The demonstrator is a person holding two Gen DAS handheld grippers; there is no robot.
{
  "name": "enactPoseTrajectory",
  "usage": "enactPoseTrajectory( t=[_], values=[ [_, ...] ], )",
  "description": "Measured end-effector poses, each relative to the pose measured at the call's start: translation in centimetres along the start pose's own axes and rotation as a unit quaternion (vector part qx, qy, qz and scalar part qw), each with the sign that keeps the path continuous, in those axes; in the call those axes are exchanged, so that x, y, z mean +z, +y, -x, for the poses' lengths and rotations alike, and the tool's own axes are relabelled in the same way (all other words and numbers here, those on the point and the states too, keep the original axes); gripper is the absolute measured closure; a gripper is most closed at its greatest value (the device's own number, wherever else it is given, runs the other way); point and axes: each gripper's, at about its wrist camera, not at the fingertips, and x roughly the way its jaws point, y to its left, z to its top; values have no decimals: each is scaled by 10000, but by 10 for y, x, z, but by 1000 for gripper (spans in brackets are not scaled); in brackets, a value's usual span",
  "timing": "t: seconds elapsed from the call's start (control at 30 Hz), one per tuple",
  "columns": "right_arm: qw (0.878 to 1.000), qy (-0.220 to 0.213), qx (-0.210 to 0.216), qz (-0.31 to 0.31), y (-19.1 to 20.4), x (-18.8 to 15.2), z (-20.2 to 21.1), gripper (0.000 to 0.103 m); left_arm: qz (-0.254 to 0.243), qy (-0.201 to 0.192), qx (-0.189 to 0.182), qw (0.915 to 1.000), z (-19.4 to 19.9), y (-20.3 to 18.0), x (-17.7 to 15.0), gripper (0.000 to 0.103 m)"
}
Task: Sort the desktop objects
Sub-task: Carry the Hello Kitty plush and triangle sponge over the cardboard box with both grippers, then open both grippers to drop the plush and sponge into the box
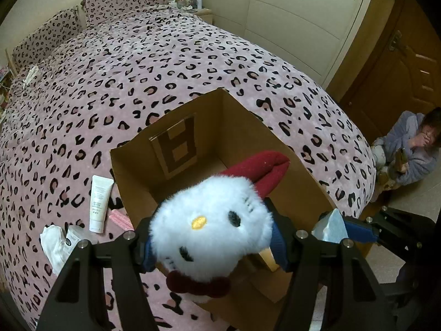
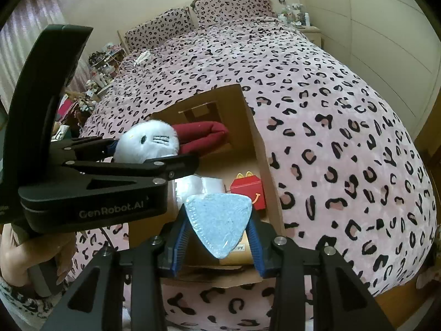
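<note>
Both grippers are hovering loaded over the cardboard box [image 2: 259, 149] on the bed.

The left gripper [image 1: 212, 237] is clamping the white plush toy [image 1: 212, 226]; the right gripper [image 2: 217, 240] is clamping a pale-blue triangular packet [image 2: 219, 220]. Next step, likely: lowering and releasing inside.

White lettering "GenRobot.AI" stands on the side of the black plastic body of the left gripper [image 2: 154, 149], seen from the right wrist view. A small red cardboard meal box [image 2: 248, 193] in the brown cardboard box [image 2: 261, 149] bears yellow arches on top and a yellow smile mark. The white squeeze tube [image 1: 99, 204] on the leopard-print bedspread [image 1: 193, 63] carries print too small to read.
</note>
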Motion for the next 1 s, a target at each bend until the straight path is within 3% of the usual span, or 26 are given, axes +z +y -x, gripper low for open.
enactPoseTrajectory(
  t=[0.33,0.67,1.0],
  values=[
    [10000,84,-10,-9,1,1,-4,63,0,20,19,10000,-1,0,2,36],
    [10000,-49,-35,6,2,4,5,57,202,-91,-184,9996,11,7,4,20],
    [9997,-67,-189,132,11,6,9,57,415,-286,-73,9987,35,26,-1,18]
  ],
)
